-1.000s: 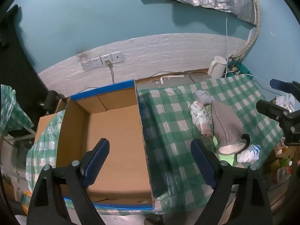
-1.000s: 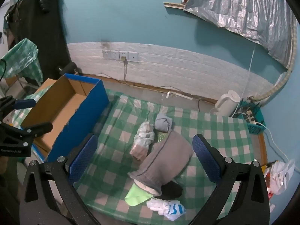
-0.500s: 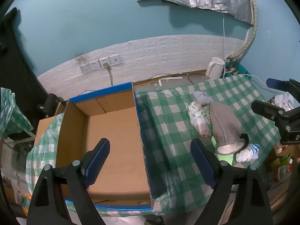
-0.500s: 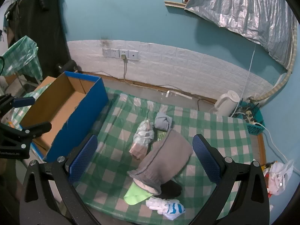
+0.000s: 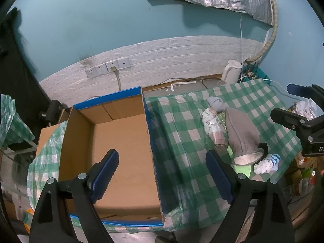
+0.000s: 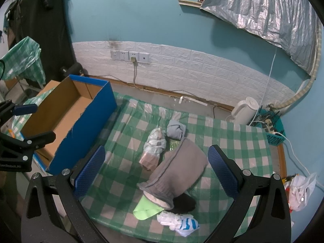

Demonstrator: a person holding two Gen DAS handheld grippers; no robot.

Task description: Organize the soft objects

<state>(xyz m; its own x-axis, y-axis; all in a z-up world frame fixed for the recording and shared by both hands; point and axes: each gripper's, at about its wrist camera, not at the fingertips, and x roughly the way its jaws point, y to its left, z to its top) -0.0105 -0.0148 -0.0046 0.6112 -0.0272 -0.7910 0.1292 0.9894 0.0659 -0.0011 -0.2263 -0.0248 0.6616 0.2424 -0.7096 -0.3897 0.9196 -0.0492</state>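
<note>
The green-and-white checked table cover looks like thin glossy plastic, shiny and wrinkled. The box is plain matt brown cardboard inside with a smooth blue outside. The grey hat is soft matt knit with a ribbed cuff. Near it, the white-and-blue sock is cloth. The gripper fingers have blue dimpled rubbery pads on matt black plastic. The far wall has white embossed brick-pattern panels.

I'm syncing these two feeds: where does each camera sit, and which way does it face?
Left wrist: on the left gripper, above the empty cardboard box, facing the wall; its blue fingers show, open.
Right wrist: on the right gripper, above the checked cloth, framing the grey mitten; fingers open.
Shared: box, mitten, white kettle, each other's gripper.
</note>
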